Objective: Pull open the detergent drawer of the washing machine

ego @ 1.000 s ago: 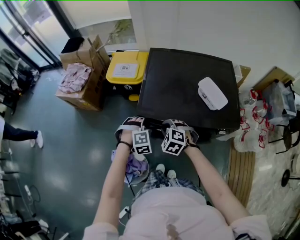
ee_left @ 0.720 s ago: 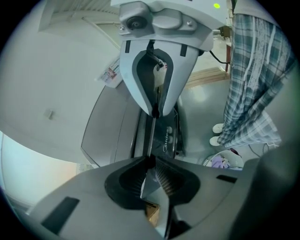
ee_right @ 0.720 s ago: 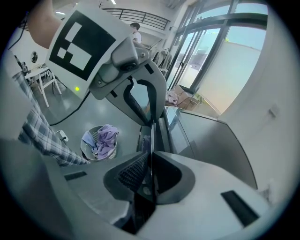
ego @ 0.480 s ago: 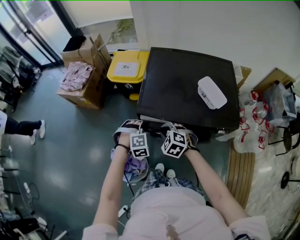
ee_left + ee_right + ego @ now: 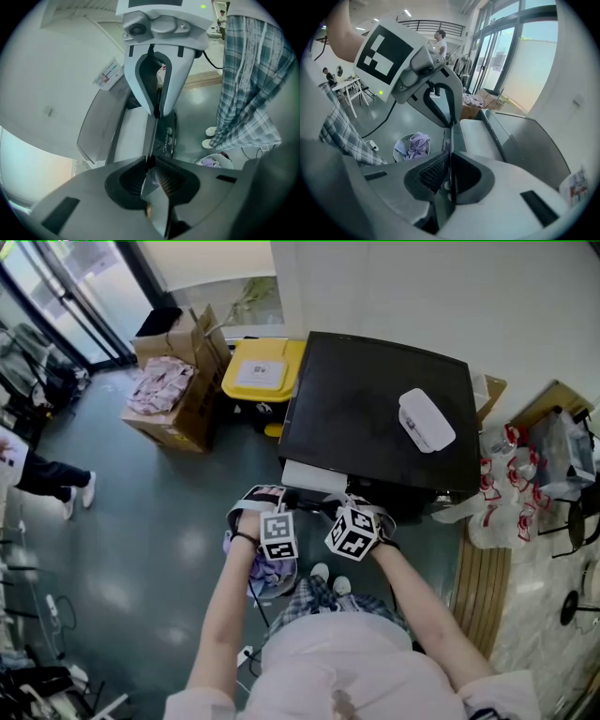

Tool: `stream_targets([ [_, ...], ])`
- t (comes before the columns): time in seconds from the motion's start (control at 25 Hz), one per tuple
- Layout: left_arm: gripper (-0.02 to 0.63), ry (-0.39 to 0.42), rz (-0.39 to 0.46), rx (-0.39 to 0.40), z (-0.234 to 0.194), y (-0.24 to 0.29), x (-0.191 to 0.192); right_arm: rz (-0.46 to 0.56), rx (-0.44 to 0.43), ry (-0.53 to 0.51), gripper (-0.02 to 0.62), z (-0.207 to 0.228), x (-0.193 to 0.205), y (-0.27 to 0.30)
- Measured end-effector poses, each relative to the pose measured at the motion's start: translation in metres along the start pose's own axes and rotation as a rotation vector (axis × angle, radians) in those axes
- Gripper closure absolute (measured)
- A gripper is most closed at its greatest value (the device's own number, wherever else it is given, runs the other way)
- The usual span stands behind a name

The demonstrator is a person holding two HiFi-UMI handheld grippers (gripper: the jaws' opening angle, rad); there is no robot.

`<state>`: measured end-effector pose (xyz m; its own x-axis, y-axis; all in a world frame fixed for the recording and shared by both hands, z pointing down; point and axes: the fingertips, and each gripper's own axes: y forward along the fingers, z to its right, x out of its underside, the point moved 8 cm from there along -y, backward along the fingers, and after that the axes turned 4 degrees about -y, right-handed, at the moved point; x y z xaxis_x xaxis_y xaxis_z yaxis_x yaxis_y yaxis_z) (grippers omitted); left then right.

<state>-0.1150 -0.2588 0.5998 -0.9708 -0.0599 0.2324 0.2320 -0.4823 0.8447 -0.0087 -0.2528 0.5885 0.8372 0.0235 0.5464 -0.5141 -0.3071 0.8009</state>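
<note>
The washing machine (image 5: pixel 375 418) has a black top, and its pale detergent drawer (image 5: pixel 314 477) stands pulled out from the front left. The left gripper (image 5: pixel 272 509) and right gripper (image 5: pixel 354 514) sit side by side at the drawer's front. In the left gripper view, the left gripper (image 5: pixel 151 161) is shut on the thin edge of the drawer's front panel, with the drawer tray (image 5: pixel 133 136) beyond it and the right gripper (image 5: pixel 157 112) clamped on the same edge opposite. The right gripper view shows the right gripper (image 5: pixel 450 157) shut on that edge too, facing the left gripper (image 5: pixel 451 123).
A white box (image 5: pixel 427 420) lies on the machine's top. A basket of laundry (image 5: pixel 267 568) stands on the floor below the left gripper. A yellow bin (image 5: pixel 262 376) and cardboard boxes (image 5: pixel 173 399) stand left of the machine, bottles (image 5: pixel 511 474) to its right. A person's legs (image 5: pixel 47 479) show at far left.
The drawer has slid out of the machine toward me. Both grippers have moved back with it, still clamped on its front.
</note>
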Motion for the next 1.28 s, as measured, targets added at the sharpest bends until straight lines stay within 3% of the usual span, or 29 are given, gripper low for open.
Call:
stream_targets([
  [0.64,0.528,-0.018,-0.006,0.001,0.04,-0.027,0.002,0.01,-0.03,-0.017,0.545,-0.044,-0.004,-0.013],
  [1.28,0.528,-0.03,-0.019,0.033,0.088,-0.047,0.01,0.023,-0.115,-0.022,0.546,-0.095,-0.004,-0.015],
])
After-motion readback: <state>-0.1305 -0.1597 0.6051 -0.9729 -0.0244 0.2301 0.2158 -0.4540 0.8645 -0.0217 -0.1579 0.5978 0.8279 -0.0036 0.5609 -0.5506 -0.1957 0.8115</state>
